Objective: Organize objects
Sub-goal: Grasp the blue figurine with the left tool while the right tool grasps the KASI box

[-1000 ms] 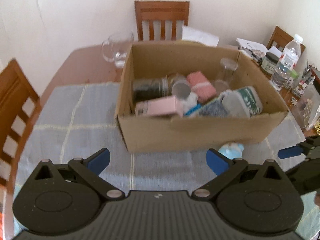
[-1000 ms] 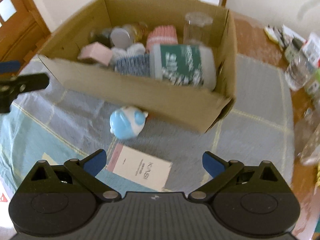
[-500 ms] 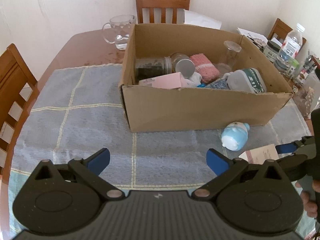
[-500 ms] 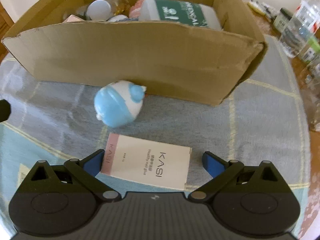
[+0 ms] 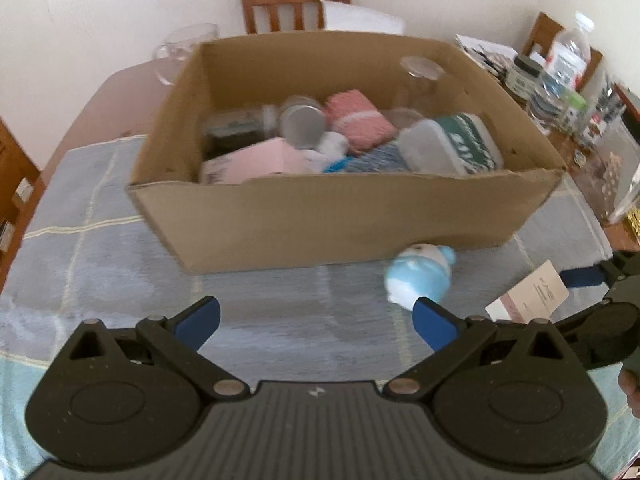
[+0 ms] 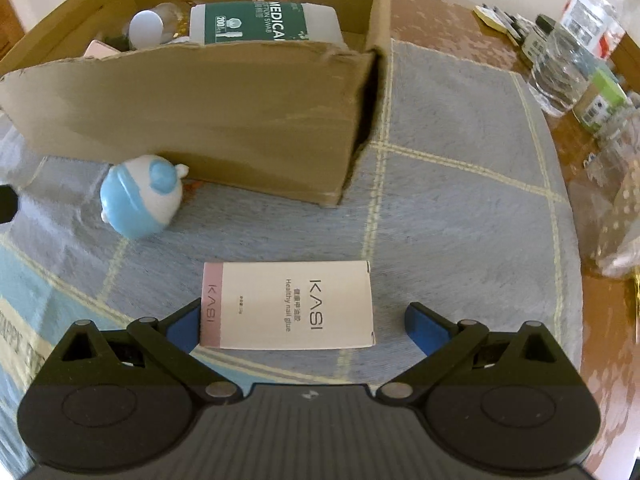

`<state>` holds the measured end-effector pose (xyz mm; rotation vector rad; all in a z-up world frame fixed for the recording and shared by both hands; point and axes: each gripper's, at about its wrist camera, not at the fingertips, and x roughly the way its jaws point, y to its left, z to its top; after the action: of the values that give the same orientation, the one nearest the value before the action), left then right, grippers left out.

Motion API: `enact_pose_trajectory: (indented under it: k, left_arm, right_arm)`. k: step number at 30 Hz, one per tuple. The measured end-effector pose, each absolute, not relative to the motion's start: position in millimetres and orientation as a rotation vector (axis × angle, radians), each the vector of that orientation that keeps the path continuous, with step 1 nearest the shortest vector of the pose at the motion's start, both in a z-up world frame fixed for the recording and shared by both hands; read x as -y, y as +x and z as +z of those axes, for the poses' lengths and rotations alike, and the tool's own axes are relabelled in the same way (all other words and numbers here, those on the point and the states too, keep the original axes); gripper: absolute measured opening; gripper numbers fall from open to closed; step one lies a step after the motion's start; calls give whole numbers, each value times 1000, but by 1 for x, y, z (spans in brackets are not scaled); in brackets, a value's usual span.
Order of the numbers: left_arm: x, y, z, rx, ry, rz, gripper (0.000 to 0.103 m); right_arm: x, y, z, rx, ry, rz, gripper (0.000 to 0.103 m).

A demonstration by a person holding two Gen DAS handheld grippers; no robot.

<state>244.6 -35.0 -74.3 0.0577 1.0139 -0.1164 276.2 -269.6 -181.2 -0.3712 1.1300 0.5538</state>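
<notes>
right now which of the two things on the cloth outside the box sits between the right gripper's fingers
The flat white KASI carton lies between the open right gripper fingers. The blue and white round toy sits farther off, against the cardboard box.

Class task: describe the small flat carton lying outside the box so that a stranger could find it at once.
Start at the open cardboard box on the grey checked cloth. In front of it, between the open right claw tips, lies the carton. Unlike the round blue-and-white toy nearby, it is flat, cream, pink-edged, printed KASI.
</notes>
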Motion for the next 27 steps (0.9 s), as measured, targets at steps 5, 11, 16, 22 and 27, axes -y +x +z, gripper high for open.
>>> enact_pose_trajectory:
  k: [5, 11, 16, 22, 27]
  left_arm:
    - [64, 255, -83, -1023, 64, -151, 102]
    - [85, 272, -104, -1035, 65, -133, 102]
    - [85, 278, -114, -1041, 45, -107, 102]
    - [76, 274, -118, -1047, 64, -73, 102]
    - [61, 266, -120, -1066, 82, -64, 102]
  right_arm:
    - [276, 272, -181, -1074, -396, 619, 103]
    - [283, 270, -180, -1044, -399, 646, 103]
    - [283, 273, -182, -1037, -402, 655, 103]
    - [284, 277, -183, -1025, -406, 671, 103]
    - [284, 281, -184, -1028, -410, 677, 103]
